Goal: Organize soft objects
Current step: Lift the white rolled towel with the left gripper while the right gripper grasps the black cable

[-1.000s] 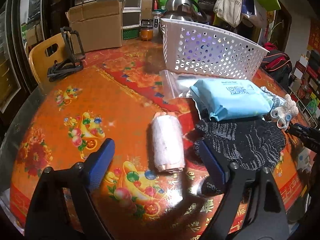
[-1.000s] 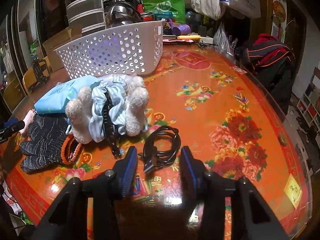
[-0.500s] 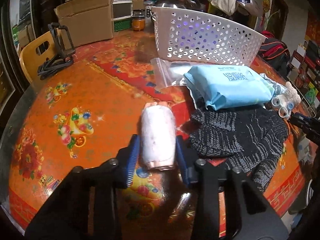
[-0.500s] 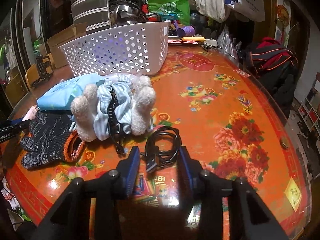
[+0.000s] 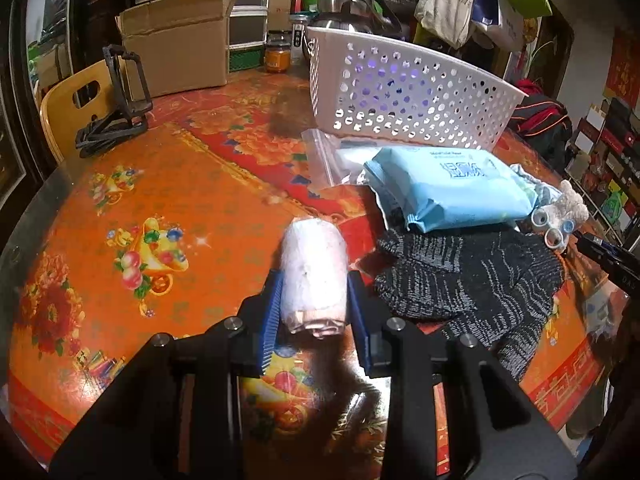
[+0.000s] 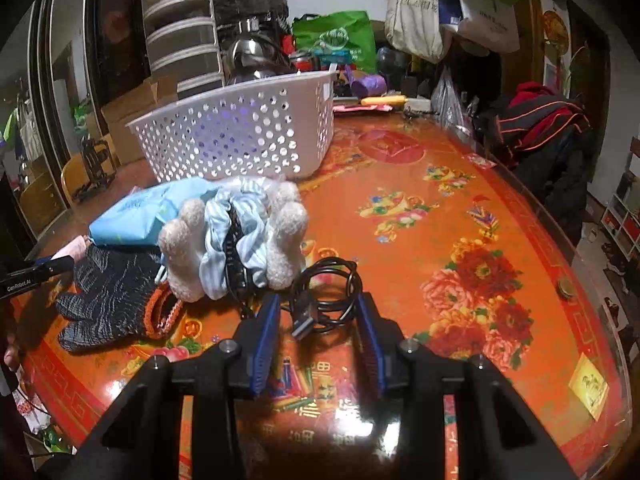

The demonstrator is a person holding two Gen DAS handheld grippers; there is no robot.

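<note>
Your left gripper (image 5: 314, 312) has its jaws clamped on the pale pink rolled fluffy cloth (image 5: 314, 280), long axis pointing ahead toward the white perforated plastic basket (image 5: 404, 96), while your right gripper (image 6: 318, 328) waits part-open around the black coiled cable (image 6: 326, 292).

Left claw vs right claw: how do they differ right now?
The left claw is shut on the pink towel roll, both pads pressing its sides; the right claw is open, holding nothing. The left claw carries a soft item, while the right claw only straddles the black cable, which lies on the table between its fingers. Both have blue pads and point toward the white basket.
</note>
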